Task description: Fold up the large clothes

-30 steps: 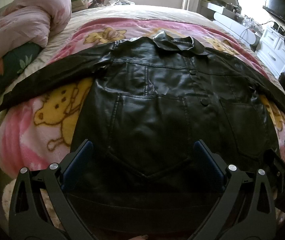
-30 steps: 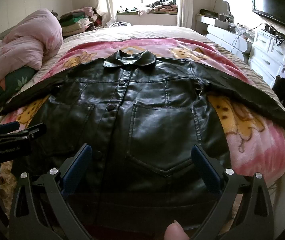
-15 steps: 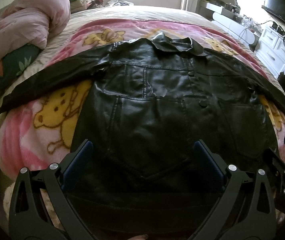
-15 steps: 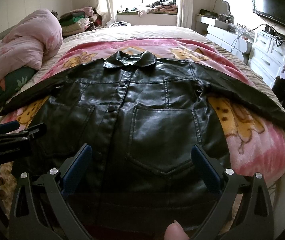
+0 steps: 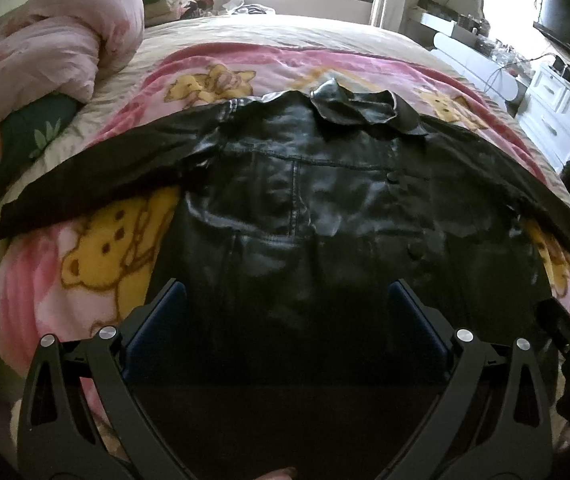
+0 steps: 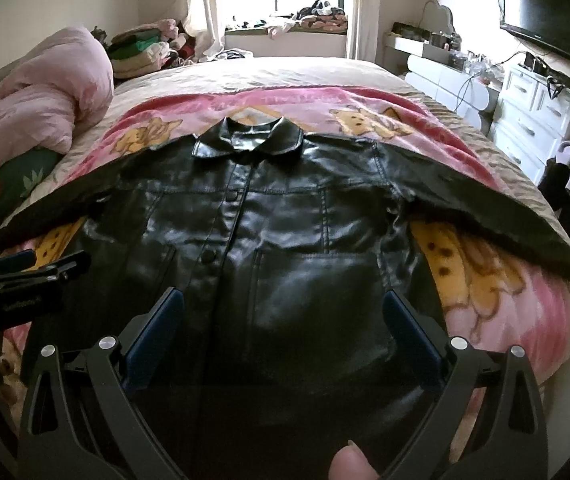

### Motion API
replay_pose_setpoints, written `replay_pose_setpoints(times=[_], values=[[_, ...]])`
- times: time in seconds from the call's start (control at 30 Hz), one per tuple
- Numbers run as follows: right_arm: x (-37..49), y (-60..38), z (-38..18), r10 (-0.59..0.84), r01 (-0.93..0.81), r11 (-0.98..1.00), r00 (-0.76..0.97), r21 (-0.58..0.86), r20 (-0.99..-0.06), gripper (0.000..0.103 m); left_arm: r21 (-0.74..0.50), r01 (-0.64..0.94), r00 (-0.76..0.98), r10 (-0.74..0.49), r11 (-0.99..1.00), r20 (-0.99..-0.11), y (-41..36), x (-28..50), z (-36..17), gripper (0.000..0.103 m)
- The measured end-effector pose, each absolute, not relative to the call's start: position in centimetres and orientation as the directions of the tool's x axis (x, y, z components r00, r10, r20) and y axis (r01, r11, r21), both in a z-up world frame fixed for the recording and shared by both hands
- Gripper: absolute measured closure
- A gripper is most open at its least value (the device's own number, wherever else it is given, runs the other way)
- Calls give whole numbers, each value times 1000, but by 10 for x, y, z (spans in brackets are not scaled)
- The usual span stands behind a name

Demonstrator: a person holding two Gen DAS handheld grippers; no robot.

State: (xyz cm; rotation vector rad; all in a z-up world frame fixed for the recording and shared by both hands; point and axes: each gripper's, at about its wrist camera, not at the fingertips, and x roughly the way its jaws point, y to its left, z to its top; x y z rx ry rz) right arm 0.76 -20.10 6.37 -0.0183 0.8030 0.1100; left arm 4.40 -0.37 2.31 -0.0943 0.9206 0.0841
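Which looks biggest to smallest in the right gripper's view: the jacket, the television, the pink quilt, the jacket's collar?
1. Jacket, by far.
2. Pink quilt.
3. Collar and television look about alike; the television hangs farther away, so its true rank is unsure.

The bed [image 6: 285, 72] carried a pink blanket [image 6: 505, 300] with yellow bears. A black jacket [image 6: 285, 240] lay flat on the blanket, sleeves spread. A pink quilt [image 6: 45, 96] lay bunched at the left side.
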Motion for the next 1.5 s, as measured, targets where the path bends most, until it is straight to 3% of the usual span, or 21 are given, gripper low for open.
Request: replay_pose_setpoints(times=[0.9,1.5], values=[[94,-237,76,56,-8,997,716,71,-696,4,-59,-104,587,13,993,-810,-24,122,26,8],[131,-334,54,-48,240,957,683,162,-729,4,-86,-70,585,-29,994,-810,-54,174,26,8]])
